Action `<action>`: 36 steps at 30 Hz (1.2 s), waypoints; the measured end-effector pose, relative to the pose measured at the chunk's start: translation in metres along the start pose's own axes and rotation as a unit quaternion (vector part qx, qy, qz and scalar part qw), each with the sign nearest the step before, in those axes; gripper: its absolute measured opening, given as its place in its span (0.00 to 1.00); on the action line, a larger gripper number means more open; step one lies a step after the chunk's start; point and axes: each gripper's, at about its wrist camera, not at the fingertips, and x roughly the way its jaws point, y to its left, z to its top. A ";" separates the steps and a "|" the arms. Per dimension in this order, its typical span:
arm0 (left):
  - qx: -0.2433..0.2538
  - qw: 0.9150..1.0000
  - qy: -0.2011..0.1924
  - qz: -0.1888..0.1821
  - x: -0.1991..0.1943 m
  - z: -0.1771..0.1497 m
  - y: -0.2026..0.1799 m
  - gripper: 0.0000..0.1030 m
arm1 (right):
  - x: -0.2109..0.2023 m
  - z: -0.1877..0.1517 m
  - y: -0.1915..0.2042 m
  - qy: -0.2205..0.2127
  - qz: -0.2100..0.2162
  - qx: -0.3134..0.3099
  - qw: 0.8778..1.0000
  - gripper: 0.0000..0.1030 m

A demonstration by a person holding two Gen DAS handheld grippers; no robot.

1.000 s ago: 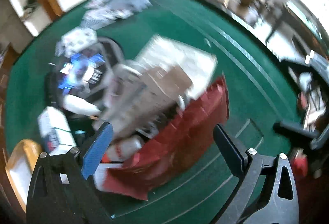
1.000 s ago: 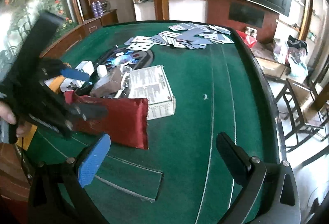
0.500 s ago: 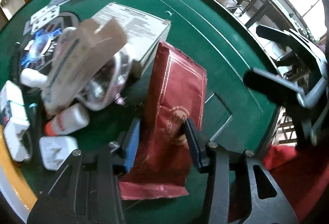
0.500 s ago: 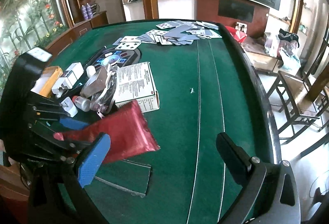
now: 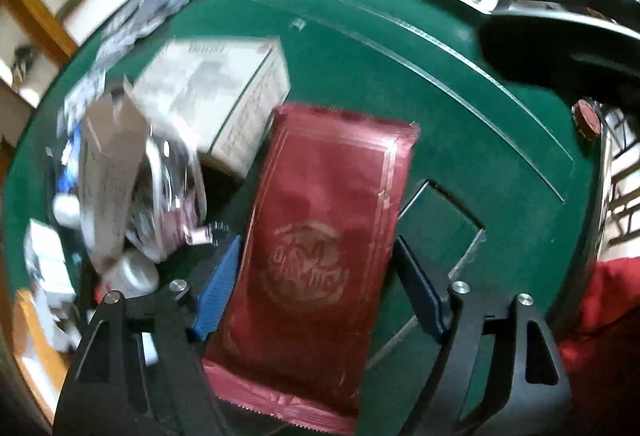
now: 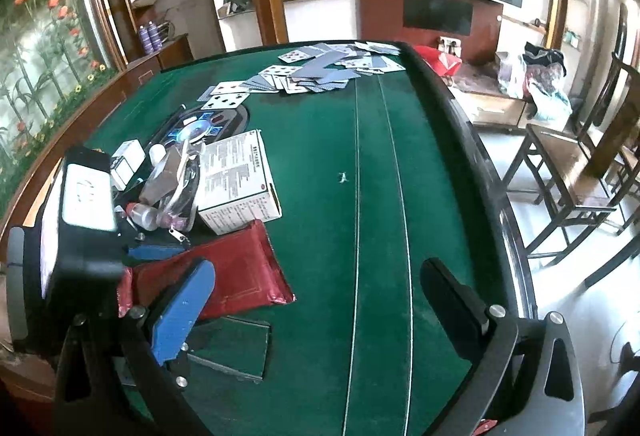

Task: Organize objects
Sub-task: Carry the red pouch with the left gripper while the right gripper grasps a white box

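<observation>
A dark red foil pouch (image 5: 320,236) with gold print lies between the fingers of my left gripper (image 5: 316,264), which has widened around it; the blue pads stand at its two long edges. In the right wrist view the pouch (image 6: 236,268) rests flat on the green felt table (image 6: 380,175) near the front left, with the left gripper (image 6: 160,256) over its left end. My right gripper (image 6: 316,300) is open and empty above the felt, right of the pouch.
A white printed box (image 6: 240,179), a clear zip bag (image 6: 176,187), small white bottles (image 6: 142,213) and white boxes (image 6: 126,159) crowd the left. Playing cards (image 6: 320,71) lie spread at the far edge. A dark felt flap (image 6: 232,344) lies by the front edge. Chairs (image 6: 572,179) stand right.
My left gripper closed on the red pouch, turned it and brought it flat onto the felt; its fingers have now spread wider. The right gripper stayed open and barely moved.
</observation>
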 end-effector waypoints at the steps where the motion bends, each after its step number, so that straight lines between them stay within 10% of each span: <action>1: -0.020 1.000 -0.006 -0.007 -0.002 -0.002 0.005 0.61 | 0.000 0.000 0.000 0.000 0.001 -0.001 1.000 1.00; 13: -0.172 0.985 0.005 -0.015 -0.039 -0.079 0.040 0.45 | 0.022 0.019 0.041 0.018 0.086 -0.072 0.994 0.98; 26: -0.335 0.942 -0.010 0.001 -0.069 -0.162 0.074 0.46 | 0.068 0.070 0.133 0.090 0.228 -0.127 0.961 0.78; 36: -0.357 0.934 -0.008 0.005 -0.083 -0.193 0.074 0.46 | 0.138 0.080 0.175 0.181 0.181 -0.183 0.949 0.62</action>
